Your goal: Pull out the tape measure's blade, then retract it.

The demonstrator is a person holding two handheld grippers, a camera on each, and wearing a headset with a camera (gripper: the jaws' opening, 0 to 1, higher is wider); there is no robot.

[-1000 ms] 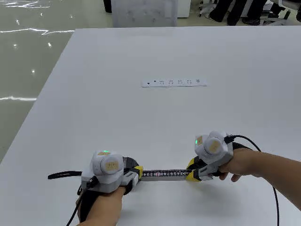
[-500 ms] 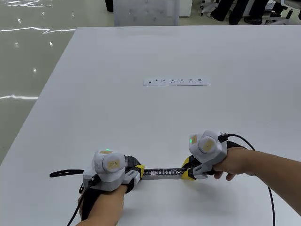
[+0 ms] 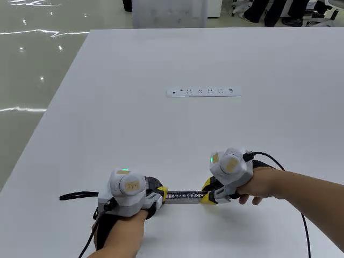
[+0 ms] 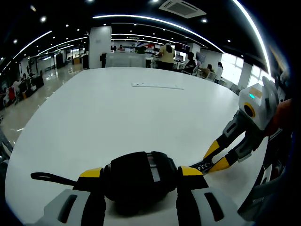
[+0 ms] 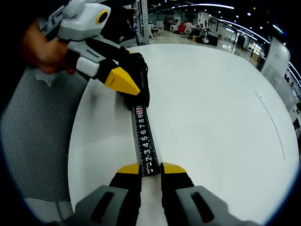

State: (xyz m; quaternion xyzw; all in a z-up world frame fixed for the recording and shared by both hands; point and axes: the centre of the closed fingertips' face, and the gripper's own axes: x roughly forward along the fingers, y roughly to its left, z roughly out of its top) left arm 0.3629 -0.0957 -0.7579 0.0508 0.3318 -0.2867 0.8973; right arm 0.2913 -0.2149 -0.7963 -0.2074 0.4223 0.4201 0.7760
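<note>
A black tape measure case [image 4: 140, 179] sits low on the white table, and my left gripper [image 4: 141, 173] is shut on it, one yellow tip on each side. In the head view the left gripper [image 3: 156, 194] is at the bottom left. A short length of the blade [image 5: 143, 143], marked with numbers, runs from the case [image 5: 136, 80] to my right gripper [image 5: 150, 169], which is shut on the blade's end. In the head view the blade [image 3: 184, 195] lies flat between the two grippers, with the right gripper [image 3: 207, 194] close beside it. A black wrist strap [image 3: 78, 195] trails left from the case.
A white power strip [image 3: 203, 92] lies across the middle of the table [image 3: 161, 134]. A black cable [image 3: 279, 166] runs back from the right gripper over the person's forearm. The table's left edge drops to a glossy floor. People and desks are in the far background.
The right gripper has moved left toward the left one, and the exposed blade between them has become shorter. The left gripper holds the case in about the same place.
</note>
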